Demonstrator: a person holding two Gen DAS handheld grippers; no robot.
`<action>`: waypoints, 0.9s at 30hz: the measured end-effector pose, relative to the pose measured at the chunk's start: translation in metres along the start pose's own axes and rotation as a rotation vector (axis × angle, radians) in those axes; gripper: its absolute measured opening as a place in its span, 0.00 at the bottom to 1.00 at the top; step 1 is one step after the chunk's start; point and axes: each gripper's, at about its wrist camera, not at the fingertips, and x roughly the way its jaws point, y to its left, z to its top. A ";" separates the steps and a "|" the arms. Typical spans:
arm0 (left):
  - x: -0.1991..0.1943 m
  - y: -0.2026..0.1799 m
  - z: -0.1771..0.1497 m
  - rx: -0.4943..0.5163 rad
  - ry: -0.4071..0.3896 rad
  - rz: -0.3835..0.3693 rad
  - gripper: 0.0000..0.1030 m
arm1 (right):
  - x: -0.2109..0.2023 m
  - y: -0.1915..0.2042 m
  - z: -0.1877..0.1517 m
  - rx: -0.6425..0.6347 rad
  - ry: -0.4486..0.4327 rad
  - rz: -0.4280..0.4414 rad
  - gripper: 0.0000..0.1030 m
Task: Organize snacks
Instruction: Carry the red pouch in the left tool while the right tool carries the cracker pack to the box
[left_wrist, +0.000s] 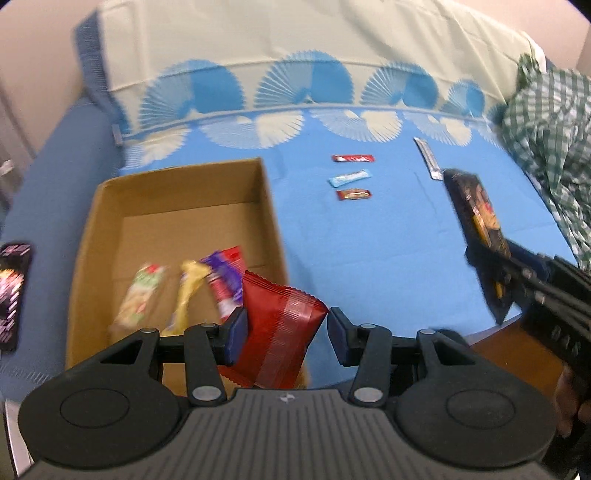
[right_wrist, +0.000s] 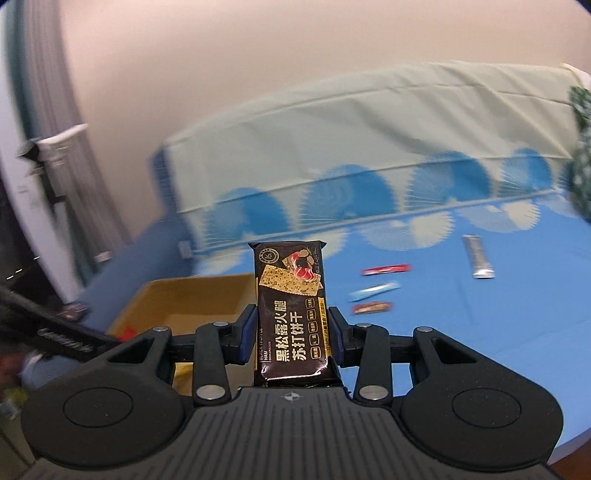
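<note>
My left gripper is shut on a red snack packet, which hangs tilted above the near right corner of the open cardboard box. Several snacks lie in the box, among them a green-and-white packet, a yellow one and a purple-and-red one. My right gripper is shut on a black cracker packet that stands upright between its pads. From the left wrist view that gripper and its packet are off to the right, over the blue cloth.
On the blue cloth lie a red bar, a light blue bar, a red-brown bar and a silver stick. A green checked cloth is heaped at the right. Left of the box lies a dark packet.
</note>
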 end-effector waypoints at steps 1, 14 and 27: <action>-0.011 0.004 -0.010 -0.010 -0.015 0.008 0.51 | -0.006 0.012 -0.003 -0.013 0.003 0.018 0.40; -0.102 0.041 -0.085 -0.132 -0.162 0.013 0.51 | -0.069 0.115 -0.034 -0.148 0.017 0.161 0.40; -0.128 0.045 -0.122 -0.167 -0.202 0.018 0.51 | -0.106 0.135 -0.046 -0.189 -0.033 0.185 0.40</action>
